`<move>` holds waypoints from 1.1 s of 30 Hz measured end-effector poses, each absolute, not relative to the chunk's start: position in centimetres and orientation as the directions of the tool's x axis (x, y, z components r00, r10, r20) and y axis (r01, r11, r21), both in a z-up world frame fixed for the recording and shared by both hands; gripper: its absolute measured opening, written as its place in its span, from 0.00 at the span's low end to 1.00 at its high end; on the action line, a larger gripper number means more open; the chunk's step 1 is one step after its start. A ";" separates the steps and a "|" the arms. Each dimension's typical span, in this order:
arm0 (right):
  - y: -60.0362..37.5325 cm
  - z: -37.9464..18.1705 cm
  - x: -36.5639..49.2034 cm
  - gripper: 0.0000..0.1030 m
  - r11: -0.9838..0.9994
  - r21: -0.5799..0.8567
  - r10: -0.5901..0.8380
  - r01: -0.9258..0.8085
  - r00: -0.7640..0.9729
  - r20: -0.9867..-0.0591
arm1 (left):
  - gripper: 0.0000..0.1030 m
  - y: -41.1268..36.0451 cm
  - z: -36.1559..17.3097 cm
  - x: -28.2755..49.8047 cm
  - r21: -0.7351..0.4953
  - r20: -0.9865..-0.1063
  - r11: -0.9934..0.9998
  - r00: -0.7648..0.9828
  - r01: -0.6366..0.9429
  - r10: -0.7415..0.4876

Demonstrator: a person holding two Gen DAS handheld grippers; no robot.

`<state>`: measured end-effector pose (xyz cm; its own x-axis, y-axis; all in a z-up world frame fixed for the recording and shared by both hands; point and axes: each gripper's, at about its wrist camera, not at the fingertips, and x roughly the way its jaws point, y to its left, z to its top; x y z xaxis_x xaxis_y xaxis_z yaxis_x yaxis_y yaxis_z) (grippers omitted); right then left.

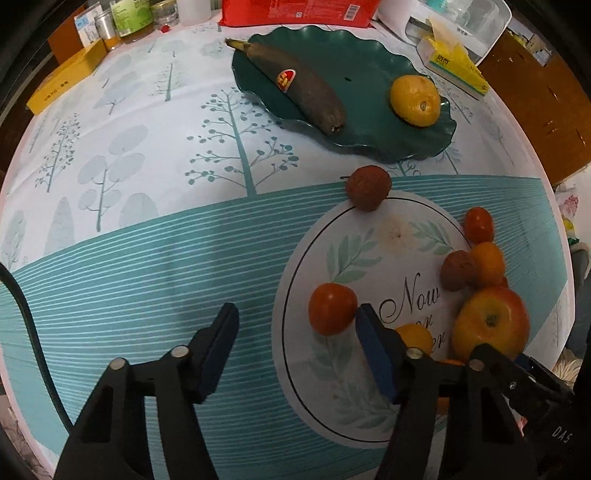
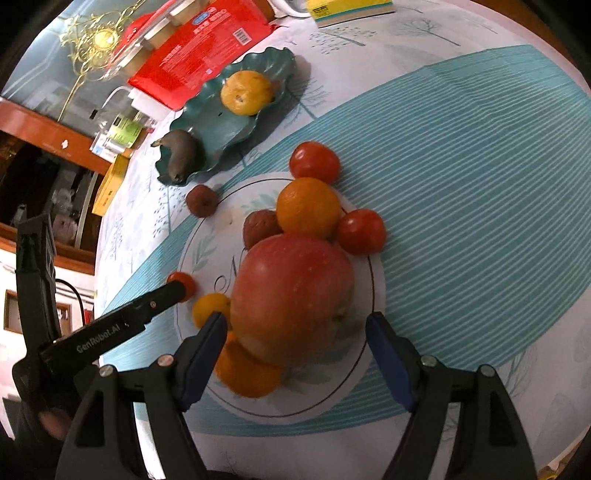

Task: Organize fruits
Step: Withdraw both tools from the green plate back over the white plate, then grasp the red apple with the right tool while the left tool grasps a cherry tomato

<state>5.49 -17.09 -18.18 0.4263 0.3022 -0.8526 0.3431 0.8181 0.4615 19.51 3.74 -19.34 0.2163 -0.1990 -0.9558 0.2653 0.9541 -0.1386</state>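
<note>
Jaws, both grippers: spread wide, nothing clamped. Left gripper (image 1: 295, 332): low over the tablecloth (image 1: 147, 258), its right finger just beside a tomato (image 1: 332, 308) at the edge of the printed white circle (image 1: 369, 258); whether finger and tomato touch cannot be told. Right gripper (image 2: 297, 332): jaws straddling an apple (image 2: 291, 295), pads standing off either side of it. Loose fruit on and around the circle: apple; orange (image 2: 308, 206) just behind the apple; two more tomatoes (image 2: 314, 162) (image 2: 360, 230) flanking that orange; brown lychee (image 2: 260, 227) against the apple's far left; second lychee (image 2: 201, 199) on the circle's rim, near the plate; small yellow fruit (image 2: 210, 306) and another orange (image 2: 247, 369) by the apple's near left side. Green scalloped plate (image 1: 369, 62), beyond the circle: holds a blackened banana (image 1: 295, 85) with a red sticker, and a yellow citrus (image 1: 415, 99), well apart from each other. Far edge of table: red package (image 1: 295, 11), yellow box (image 1: 62, 85), jars (image 1: 131, 18), tissue box (image 1: 454, 62).
</note>
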 end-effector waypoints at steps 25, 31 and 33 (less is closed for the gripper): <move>-16.7 -17.9 6.3 0.65 0.854 0.415 0.279 0.314 0.398 -0.874 | 0.23 2.1 -19.0 19.0 -0.157 -0.931 0.941 0.274 0.299 -0.242; -16.9 -17.0 5.4 0.65 0.876 0.410 0.292 0.255 0.397 -0.870 | 0.23 2.7 -17.4 17.8 -0.143 -0.922 0.956 0.317 0.257 -0.223; -17.1 -16.6 5.1 0.65 0.884 0.407 0.299 0.229 0.394 -0.869 | 0.23 2.9 -16.7 17.5 -0.139 -0.920 0.960 0.327 0.244 -0.216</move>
<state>5.08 -17.09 -16.63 0.3935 0.2986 -0.8695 0.2289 0.8842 0.4072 17.51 2.91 -16.74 0.3269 -0.2158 -0.9201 0.2435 0.9599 -0.1387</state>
